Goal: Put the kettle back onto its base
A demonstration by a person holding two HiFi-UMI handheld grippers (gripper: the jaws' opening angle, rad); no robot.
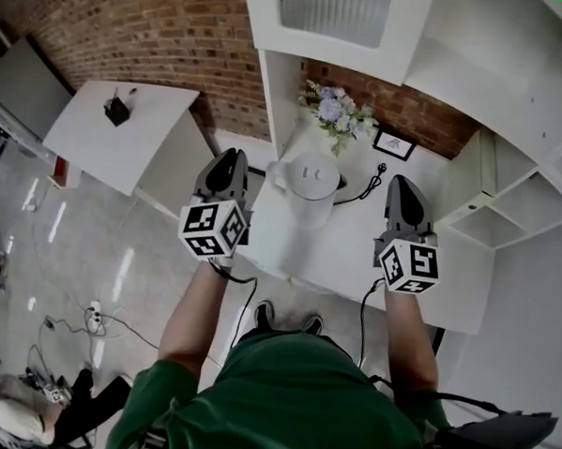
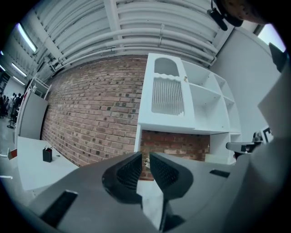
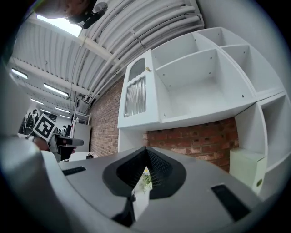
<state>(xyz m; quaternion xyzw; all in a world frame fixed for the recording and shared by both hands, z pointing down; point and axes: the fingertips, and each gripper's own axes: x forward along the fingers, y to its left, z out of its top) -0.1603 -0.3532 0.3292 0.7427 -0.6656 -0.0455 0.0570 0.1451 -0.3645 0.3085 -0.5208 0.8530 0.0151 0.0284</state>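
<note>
A white kettle [image 1: 308, 187] with a round lid stands on the white counter [image 1: 354, 260], between my two grippers. A dark edge, maybe its base [image 1: 342, 185], shows at the kettle's right side. From there a black cord [image 1: 368, 187] runs toward the back wall. My left gripper [image 1: 233, 156] is just left of the kettle, held level, shut and empty. My right gripper [image 1: 399, 182] is right of the kettle, also shut and empty. Both gripper views look over the counter at the brick wall. Neither the left gripper [image 2: 144, 155] view nor the right gripper [image 3: 145, 149] view shows the kettle.
A small vase of flowers [image 1: 339, 112] and a framed picture [image 1: 394, 143] stand at the back of the counter. White shelves [image 1: 508, 198] rise on the right, and a cabinet [image 1: 334, 20] hangs overhead. A white side table [image 1: 126, 131] is at the left. Cables [image 1: 88, 323] lie on the floor.
</note>
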